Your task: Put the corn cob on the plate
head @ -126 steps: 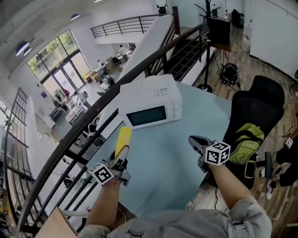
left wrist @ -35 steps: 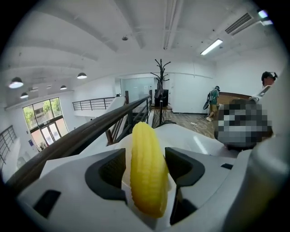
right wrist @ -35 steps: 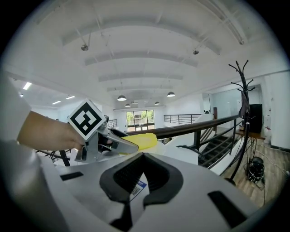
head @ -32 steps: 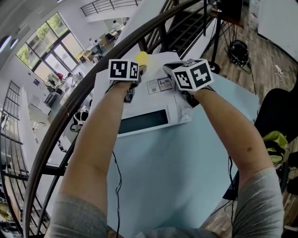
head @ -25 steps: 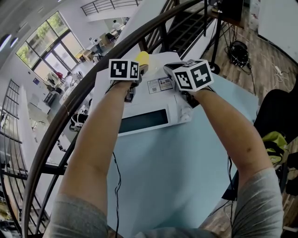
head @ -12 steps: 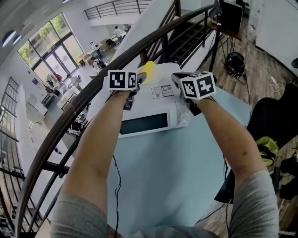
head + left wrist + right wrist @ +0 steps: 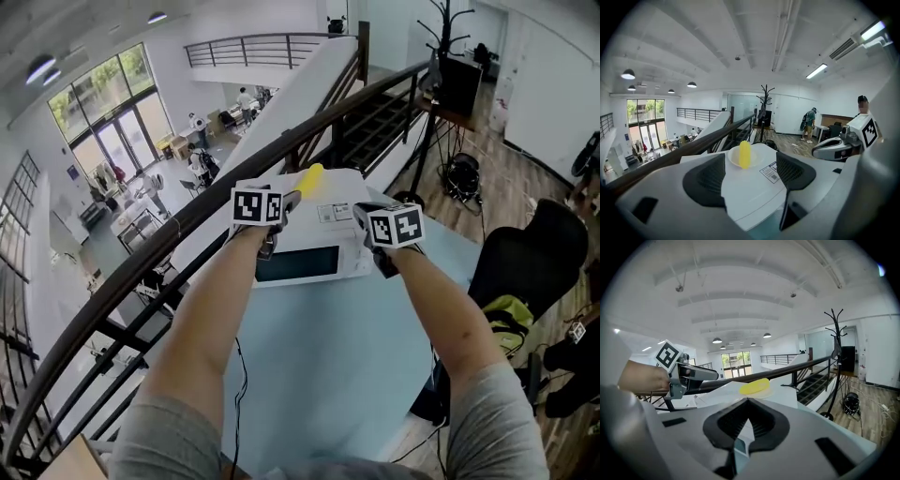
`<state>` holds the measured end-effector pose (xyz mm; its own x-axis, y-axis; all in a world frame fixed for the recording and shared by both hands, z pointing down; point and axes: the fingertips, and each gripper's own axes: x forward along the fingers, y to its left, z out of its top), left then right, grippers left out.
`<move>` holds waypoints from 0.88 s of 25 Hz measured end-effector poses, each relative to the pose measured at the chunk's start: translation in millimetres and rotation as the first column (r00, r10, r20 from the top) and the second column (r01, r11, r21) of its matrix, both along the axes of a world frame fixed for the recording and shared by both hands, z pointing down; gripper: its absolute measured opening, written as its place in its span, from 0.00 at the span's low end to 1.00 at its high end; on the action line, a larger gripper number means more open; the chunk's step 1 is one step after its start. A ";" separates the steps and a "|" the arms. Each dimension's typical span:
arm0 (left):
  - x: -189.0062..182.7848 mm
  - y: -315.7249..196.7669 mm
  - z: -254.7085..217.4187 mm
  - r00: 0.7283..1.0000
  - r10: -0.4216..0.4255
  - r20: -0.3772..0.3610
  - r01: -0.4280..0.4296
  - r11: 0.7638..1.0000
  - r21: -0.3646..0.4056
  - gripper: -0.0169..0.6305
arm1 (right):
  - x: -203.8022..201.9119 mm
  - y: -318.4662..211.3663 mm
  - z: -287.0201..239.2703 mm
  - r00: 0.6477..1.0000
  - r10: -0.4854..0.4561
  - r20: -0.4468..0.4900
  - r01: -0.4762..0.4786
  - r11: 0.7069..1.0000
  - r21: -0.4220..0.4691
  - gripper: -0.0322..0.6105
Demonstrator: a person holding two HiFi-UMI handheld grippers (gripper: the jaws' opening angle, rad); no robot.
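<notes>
Since the jaws of the left gripper (image 7: 750,174) have just been opening wide and now stand empty, drawn back, the corn cob (image 7: 745,154) lies released on the plate (image 7: 733,160) atop the microwave (image 7: 305,264), with the right gripper (image 7: 748,420) clenched on nothing, so placement looks complete.

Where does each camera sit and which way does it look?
Head view: on the person's head, looking down at the microwave on the table; both forearms, left gripper and right gripper show.
Left gripper view: on the left gripper, looking past its open jaws at the corn cob on the plate; the right gripper shows at the right.
Right gripper view: on the right gripper, looking over its shut jaws; the left gripper and a hand show at the left.
Shared: all three show the corn cob atop the microwave.
</notes>
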<state>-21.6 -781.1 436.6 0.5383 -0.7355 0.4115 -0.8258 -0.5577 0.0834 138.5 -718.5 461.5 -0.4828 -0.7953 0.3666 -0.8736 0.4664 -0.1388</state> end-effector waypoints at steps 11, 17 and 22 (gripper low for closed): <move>-73.8 118.6 -68.4 0.999 0.049 0.007 -0.049 0.995 0.082 0.50 | -44.5 103.1 -58.5 0.998 0.061 -0.009 -0.060 0.998 0.016 0.08; -103.8 177.6 -92.2 0.995 0.077 -0.059 -0.066 0.984 0.163 0.25 | -50.5 147.6 -63.0 0.996 0.091 -0.002 -0.091 0.995 0.038 0.08; -125.8 229.7 -89.3 0.985 0.142 -0.101 -0.122 0.976 0.182 0.13 | -61.6 198.3 -49.2 0.990 0.138 -0.031 -0.137 0.990 0.017 0.08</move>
